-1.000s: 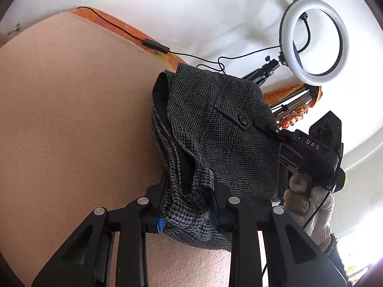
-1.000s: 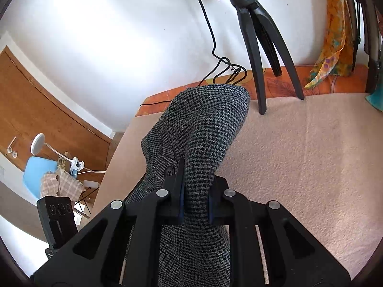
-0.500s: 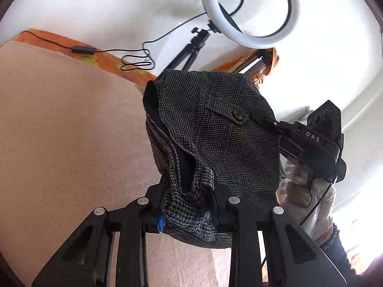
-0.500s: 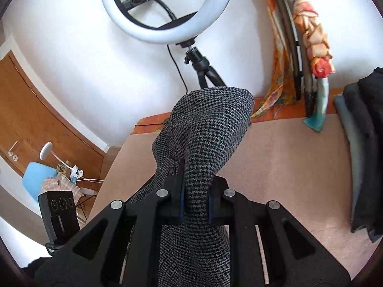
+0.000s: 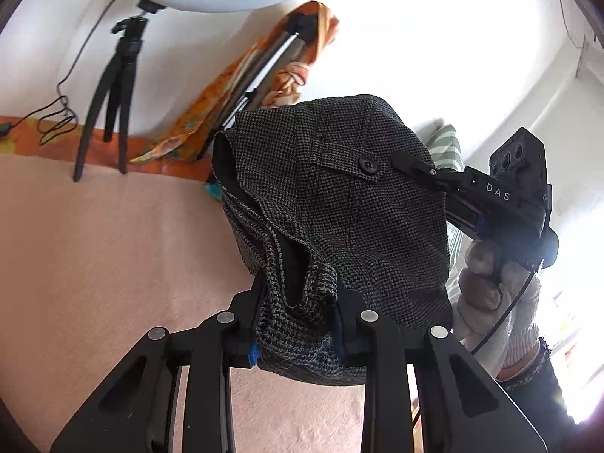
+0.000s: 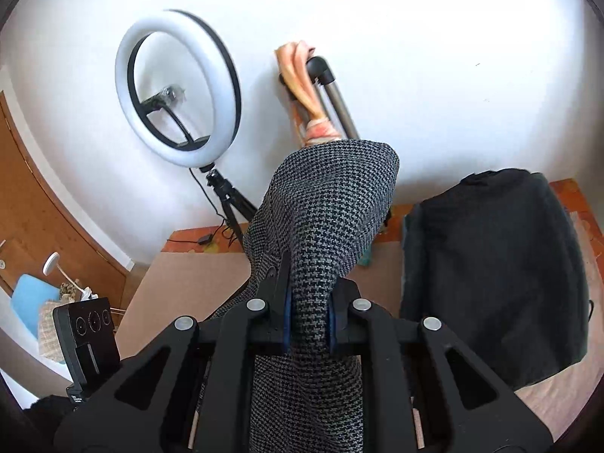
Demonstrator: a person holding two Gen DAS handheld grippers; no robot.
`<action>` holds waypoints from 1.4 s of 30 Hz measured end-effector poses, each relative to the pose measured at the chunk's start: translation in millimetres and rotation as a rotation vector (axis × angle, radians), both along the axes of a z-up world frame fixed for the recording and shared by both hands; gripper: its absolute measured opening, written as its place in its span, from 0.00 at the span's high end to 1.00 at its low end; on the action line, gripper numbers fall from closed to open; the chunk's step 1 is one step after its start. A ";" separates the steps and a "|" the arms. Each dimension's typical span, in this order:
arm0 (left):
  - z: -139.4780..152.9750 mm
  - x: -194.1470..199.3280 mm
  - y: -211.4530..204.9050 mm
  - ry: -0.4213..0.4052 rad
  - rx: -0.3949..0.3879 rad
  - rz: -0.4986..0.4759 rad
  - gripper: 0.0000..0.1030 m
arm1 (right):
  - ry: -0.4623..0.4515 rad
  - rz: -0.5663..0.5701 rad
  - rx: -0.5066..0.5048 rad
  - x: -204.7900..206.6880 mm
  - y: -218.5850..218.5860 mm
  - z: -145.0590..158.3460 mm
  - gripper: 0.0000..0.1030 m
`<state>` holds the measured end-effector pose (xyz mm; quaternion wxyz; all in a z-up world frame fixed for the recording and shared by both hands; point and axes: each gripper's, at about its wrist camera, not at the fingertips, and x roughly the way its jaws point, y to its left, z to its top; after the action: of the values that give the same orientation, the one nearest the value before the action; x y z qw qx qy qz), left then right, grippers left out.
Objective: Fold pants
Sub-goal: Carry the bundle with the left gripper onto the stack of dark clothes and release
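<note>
The grey houndstooth pants (image 5: pixel 339 204) are held up in the air above the pink bed cover (image 5: pixel 94 249). My left gripper (image 5: pixel 298 302) is shut on a bunched part of the pants near the waist opening. My right gripper (image 6: pixel 307 294) is shut on another part of the pants (image 6: pixel 324 207), which drape over its fingers and hang down. In the left wrist view the right gripper (image 5: pixel 411 162) shows at the right, clamped on the cloth beside a pocket button (image 5: pixel 368 165), held by a gloved hand (image 5: pixel 487 283).
A ring light on a tripod (image 6: pixel 177 94) stands at the back of the bed by the white wall. A stack of dark folded clothes (image 6: pixel 490 264) lies on the bed at the right. An orange scarf on a stand (image 5: pixel 234 87) leans on the wall.
Both grippers have lifted and swung to the right with the pants. The ring light has shifted left in the views and the dark clothes stack has come into the right wrist view.
</note>
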<state>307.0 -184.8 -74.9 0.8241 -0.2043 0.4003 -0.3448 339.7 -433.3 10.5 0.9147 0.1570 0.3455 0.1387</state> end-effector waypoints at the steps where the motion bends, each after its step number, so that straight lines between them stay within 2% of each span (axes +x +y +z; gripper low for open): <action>1: 2.5 3.8 -11.0 -0.008 -0.001 -0.010 0.74 | -0.008 -0.010 -0.006 0.3 -10.6 4.0 0.86; 7: 12.6 18.1 -69.6 -0.048 -0.010 -0.049 0.74 | -0.045 -0.053 -0.058 10.9 -69.2 22.2 0.86; 13: 13.2 31.6 -114.9 -0.080 0.010 -0.071 0.74 | -0.060 -0.067 -0.104 30.9 -113.4 27.2 0.86; 21: -6.7 47.2 -162.8 -0.066 0.054 -0.078 0.74 | -0.029 -0.102 -0.126 57.0 -163.3 0.3 0.86; 27: -23.1 48.8 -180.4 -0.047 0.107 -0.074 0.74 | 0.028 -0.142 -0.130 74.6 -189.0 -28.0 0.85; 33: -22.5 47.9 -185.6 -0.037 0.156 -0.086 0.66 | 0.120 -0.301 -0.195 79.7 -211.5 -52.7 0.67; 34: -20.6 45.9 -183.3 -0.051 0.170 -0.089 0.63 | 0.118 -0.324 -0.210 76.2 -213.8 -52.1 0.65; 36: -16.5 43.3 -175.1 -0.068 0.185 -0.077 0.55 | 0.101 -0.353 -0.206 67.4 -218.7 -48.2 0.53; 37: -14.3 42.9 -170.8 -0.068 0.184 -0.071 0.51 | 0.091 -0.364 -0.199 63.1 -220.1 -44.7 0.51; 41: -6.1 38.1 -151.7 -0.076 0.198 -0.054 0.50 | 0.073 -0.374 -0.225 46.3 -214.8 -28.5 0.44; 42: -2.2 35.2 -147.0 -0.083 0.201 -0.050 0.50 | 0.069 -0.378 -0.240 40.9 -210.8 -23.8 0.39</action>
<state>342.3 -331.8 -77.1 0.8475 -0.0960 0.4032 -0.3317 380.6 -644.1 -13.3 0.9242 0.1137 0.3551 -0.0825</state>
